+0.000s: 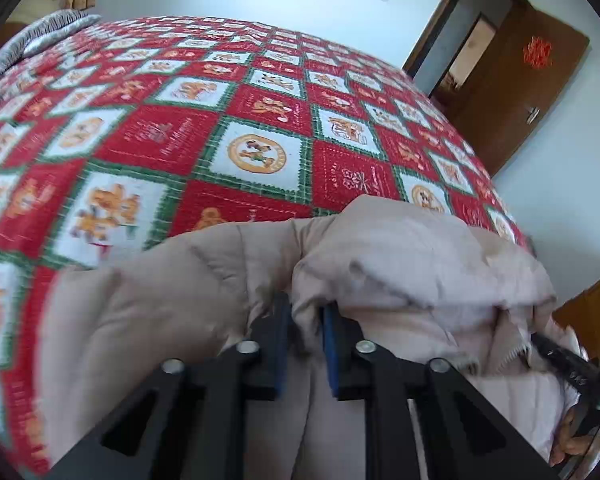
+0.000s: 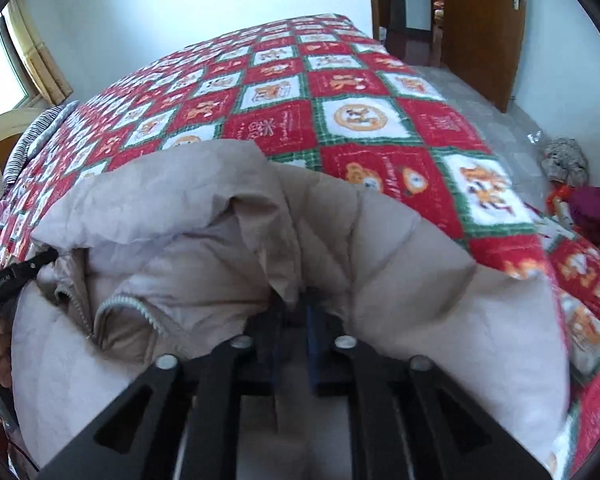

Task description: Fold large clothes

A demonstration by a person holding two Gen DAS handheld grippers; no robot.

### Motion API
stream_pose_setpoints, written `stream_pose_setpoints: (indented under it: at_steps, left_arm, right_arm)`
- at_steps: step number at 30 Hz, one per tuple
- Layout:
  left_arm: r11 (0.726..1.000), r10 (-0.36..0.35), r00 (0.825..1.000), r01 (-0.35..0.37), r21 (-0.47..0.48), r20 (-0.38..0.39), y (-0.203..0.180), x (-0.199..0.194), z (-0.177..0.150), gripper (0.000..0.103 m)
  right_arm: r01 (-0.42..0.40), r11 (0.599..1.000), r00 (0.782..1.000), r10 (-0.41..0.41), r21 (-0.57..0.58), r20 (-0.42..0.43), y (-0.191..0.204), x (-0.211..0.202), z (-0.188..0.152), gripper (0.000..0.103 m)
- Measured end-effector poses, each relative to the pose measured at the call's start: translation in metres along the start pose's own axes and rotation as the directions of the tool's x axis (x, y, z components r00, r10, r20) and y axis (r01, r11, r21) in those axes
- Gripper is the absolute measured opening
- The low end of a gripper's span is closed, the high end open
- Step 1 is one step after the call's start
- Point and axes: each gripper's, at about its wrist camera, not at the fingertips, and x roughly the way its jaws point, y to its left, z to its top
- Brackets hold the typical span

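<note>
Jacket (image 1: 400, 256), a beige quilted puffer, lies bunched at the near edge of the bed (image 1: 260, 128), on a red, white and green patchwork bedspread (image 2: 400, 128) printed with little bear figures. Both claws have hold of it. The left claw (image 1: 306, 320) is clamped on a thick fold of the padded fabric, which bulges up between its blue-lined pads (image 1: 330, 344). The right claw (image 2: 296, 320) is likewise pinched onto a ridge of the jacket, its jaws drawn close with cloth pressed between them. The two grips sit near each other on the same garment: from the left wrist view the other claw shows at the lower right edge, gripped by a hand (image 1: 572, 436), and from the right wrist view the left one pokes in from the left, just beside the zipper (image 2: 136, 308). That zipper, with pale teeth, curls open along the jacket's front, showing a lighter lining inside.

A grey striped blanket (image 1: 40, 36) is heaped at the far corner of the bed. Beyond the bed stands a brown wooden door (image 1: 520, 92) bearing a red ornament, ajar. On the floor beside the bed lies a small heap of clothes (image 2: 572, 188) in grey and dark red.
</note>
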Motion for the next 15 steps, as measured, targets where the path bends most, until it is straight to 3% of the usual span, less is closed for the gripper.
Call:
stream_pose_setpoints:
  at_steps: [2,5,7,9,10,12,15]
  left_arm:
    - [1.0,0.002,1.0,-0.002,0.021,-0.02,0.001,-0.02,0.0,0.049]
    - [0.999,-0.013,0.999,0.011,0.053,0.041,-0.006,-0.049,0.004,0.056]
    - [0.993,-0.002,0.993,-0.012,0.117,0.121,-0.027,-0.058,0.019,0.056]
    - [0.979,0.013,0.976,-0.056,0.196,0.217,-0.053,-0.05,0.038,0.059]
    - [0.975,0.037,0.971,-0.087,0.205,0.237,-0.058,-0.041,0.044,0.059]
    - [0.97,0.108,0.965,-0.155,0.186,0.24,-0.063,-0.016,0.053,0.059]
    - [0.973,0.124,0.984,-0.146,0.178,0.13,-0.056,0.024,0.039,0.059]
  right_arm:
    - [-0.017,1.0,0.997,0.017,0.007,0.073,-0.002,-0.021,0.002,0.051]
    - [0.001,1.0,0.976,0.002,-0.014,0.216,0.004,-0.051,0.021,0.053]
    - [-0.035,0.999,0.968,0.038,-0.018,0.249,0.014,-0.048,0.051,0.053]
    - [-0.046,0.999,0.981,0.05,-0.025,0.186,0.028,-0.021,0.077,0.033]
    - [-0.041,0.999,0.987,0.043,-0.02,0.154,0.032,-0.008,0.084,0.014]
    - [-0.09,0.996,0.994,0.089,0.009,0.057,0.037,0.023,0.085,0.014]
    - [-0.1,0.994,0.987,0.094,-0.04,-0.128,0.046,0.064,0.055,0.013]
